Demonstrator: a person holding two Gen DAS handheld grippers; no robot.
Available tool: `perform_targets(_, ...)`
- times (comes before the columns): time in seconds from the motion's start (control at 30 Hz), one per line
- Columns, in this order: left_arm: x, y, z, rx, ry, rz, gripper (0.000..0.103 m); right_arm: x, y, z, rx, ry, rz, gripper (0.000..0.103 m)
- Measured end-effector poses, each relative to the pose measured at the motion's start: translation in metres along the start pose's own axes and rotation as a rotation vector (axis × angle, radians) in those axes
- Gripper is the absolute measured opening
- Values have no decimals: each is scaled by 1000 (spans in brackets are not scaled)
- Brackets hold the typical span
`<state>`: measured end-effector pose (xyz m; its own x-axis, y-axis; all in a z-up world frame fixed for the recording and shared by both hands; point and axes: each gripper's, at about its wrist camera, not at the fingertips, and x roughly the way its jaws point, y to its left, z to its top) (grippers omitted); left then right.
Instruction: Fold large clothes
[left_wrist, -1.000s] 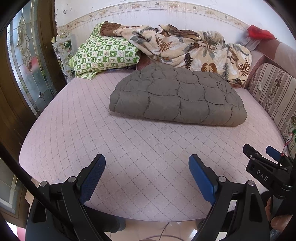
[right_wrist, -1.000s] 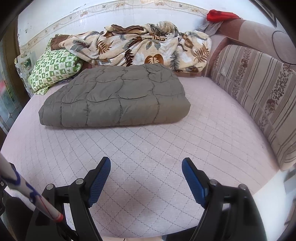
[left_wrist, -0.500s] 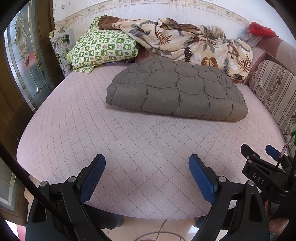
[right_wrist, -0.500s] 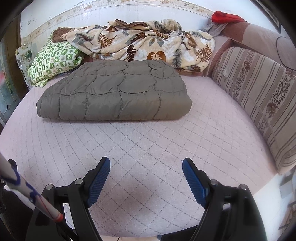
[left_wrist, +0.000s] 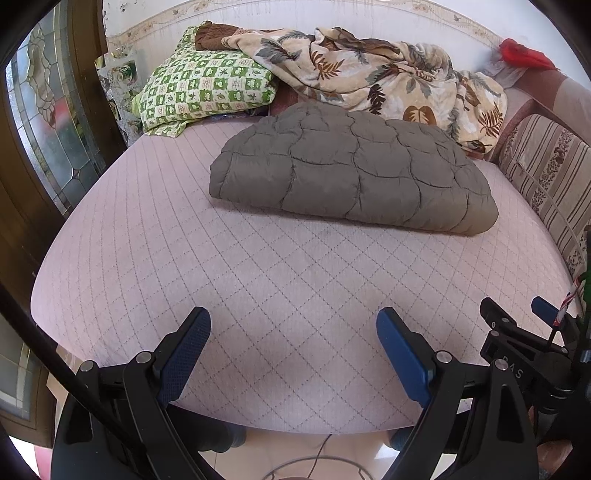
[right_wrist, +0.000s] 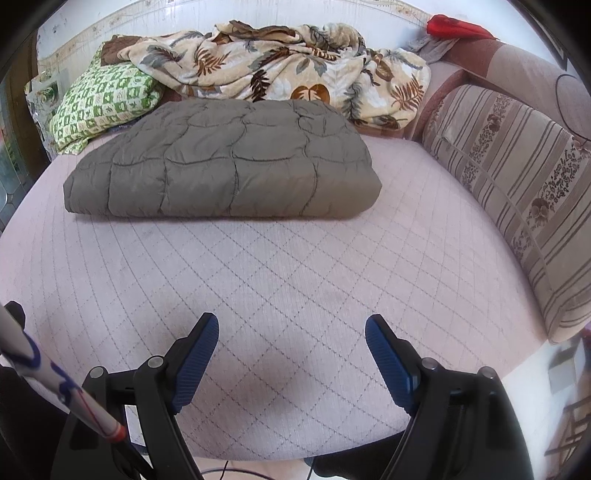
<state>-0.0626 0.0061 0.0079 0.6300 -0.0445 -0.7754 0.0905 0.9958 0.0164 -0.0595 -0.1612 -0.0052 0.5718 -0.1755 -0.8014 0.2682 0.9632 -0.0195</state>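
A grey-brown quilted garment (left_wrist: 351, 170) (right_wrist: 225, 166) lies folded into a thick rectangle on the far half of a pink quilted bed (left_wrist: 258, 280) (right_wrist: 295, 266). My left gripper (left_wrist: 293, 321) hovers open over the bed's near edge, well short of the garment, nothing between its blue pads. My right gripper (right_wrist: 291, 326) is likewise open and empty above the near edge. The right gripper's black body (left_wrist: 524, 343) shows at the lower right of the left wrist view.
A leaf-print blanket (left_wrist: 373, 74) (right_wrist: 295, 66) and a green checked pillow (left_wrist: 207, 88) (right_wrist: 103, 99) are heaped against the back wall. A striped cushion (right_wrist: 517, 184) lines the right side. A glazed wooden door (left_wrist: 48, 122) stands left. Red cloth (right_wrist: 454, 27) sits top right.
Both views have drifted slightly, with the folded garment sitting a little higher and further off in frame. Both grippers stay open; the garment has not moved on the bed.
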Motion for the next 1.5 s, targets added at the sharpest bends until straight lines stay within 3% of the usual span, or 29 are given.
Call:
perform_targets(0.43,6,5,-1,-11,8,14,91,3,6,-4,-45,5,-56,86)
perform_targets(1.5,13,7,-6,20,-1,64,91,4,9,-5,-68,30,-57,86)
